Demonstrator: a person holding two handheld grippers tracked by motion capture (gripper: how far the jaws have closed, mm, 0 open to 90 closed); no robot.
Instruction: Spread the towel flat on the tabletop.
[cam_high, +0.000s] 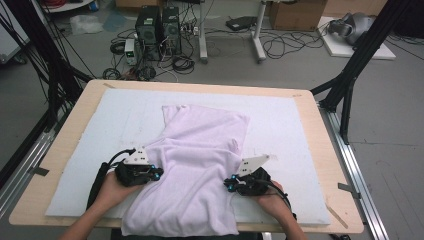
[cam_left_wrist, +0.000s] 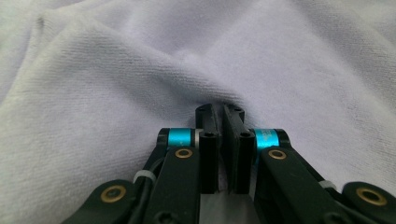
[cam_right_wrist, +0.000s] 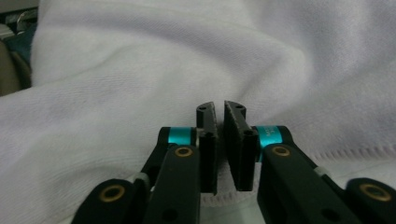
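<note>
A pale lilac terry cloth (cam_high: 200, 145) lies rumpled and partly folded on the white mat (cam_high: 95, 135), its near end hanging over the table's front edge. My left gripper (cam_high: 158, 173) sits at the cloth's left edge, jaws closed together with a fold of cloth (cam_left_wrist: 140, 84) pinched between the tips of my left gripper (cam_left_wrist: 221, 111). At the cloth's right edge, my right gripper (cam_high: 228, 185) is closed as well. In the right gripper view, the stitched hem of the cloth (cam_right_wrist: 355, 151) runs into the narrow slit between the jaws of my right gripper (cam_right_wrist: 220, 108). A hand holds each gripper.
The mat covers most of the wooden table (cam_high: 325, 165). Black frame posts (cam_high: 350, 75) stand at the table's left and right. On the floor beyond are computer towers (cam_high: 157, 30), tangled cables and a cardboard box (cam_high: 297, 14).
</note>
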